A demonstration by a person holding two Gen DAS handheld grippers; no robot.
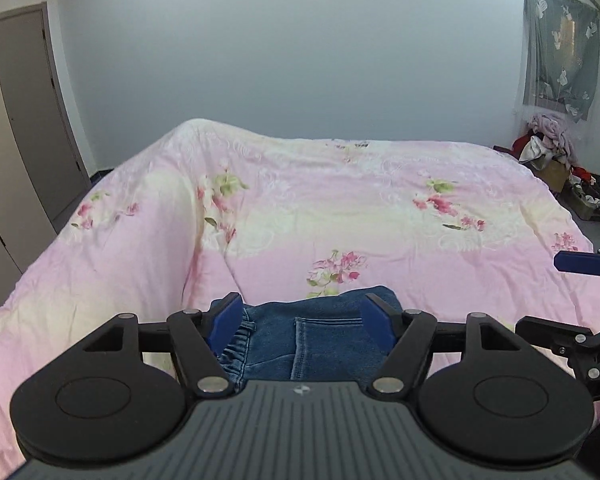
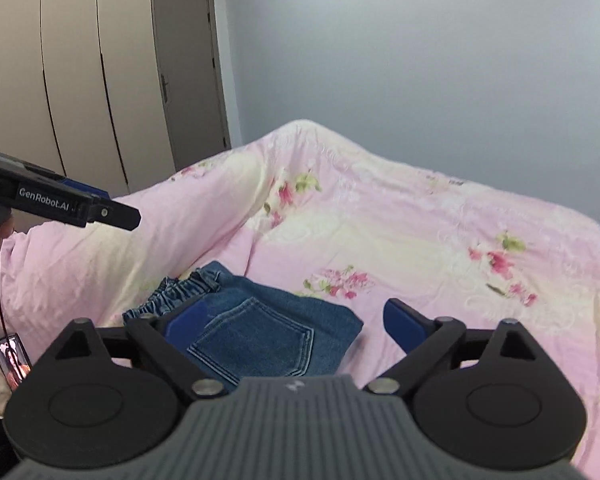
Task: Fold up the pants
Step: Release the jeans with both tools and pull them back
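Observation:
Blue denim pants (image 2: 256,328) lie folded into a compact stack on the pink floral bedspread (image 2: 420,240), back pocket up, elastic waistband bunched at the left. In the left wrist view the pants (image 1: 320,336) sit below and between my left gripper's blue fingers. My left gripper (image 1: 304,316) is open and lifted above the denim, holding nothing. My right gripper (image 2: 296,324) is open wide above the pants, its fingers clear of the cloth. A blue fingertip (image 1: 580,263) of the right gripper shows at the right edge of the left wrist view; the left gripper's body (image 2: 72,202) shows at the left of the right wrist view.
The bedspread (image 1: 340,208) covers a wide bed with a raised hump at the far left. A pile of clothes and boxes (image 1: 556,156) stands by the right wall under a hanging cloth. Wardrobe doors (image 2: 80,80) and a door (image 2: 192,76) are at the left. A phone (image 2: 14,360) lies on the bed's near left.

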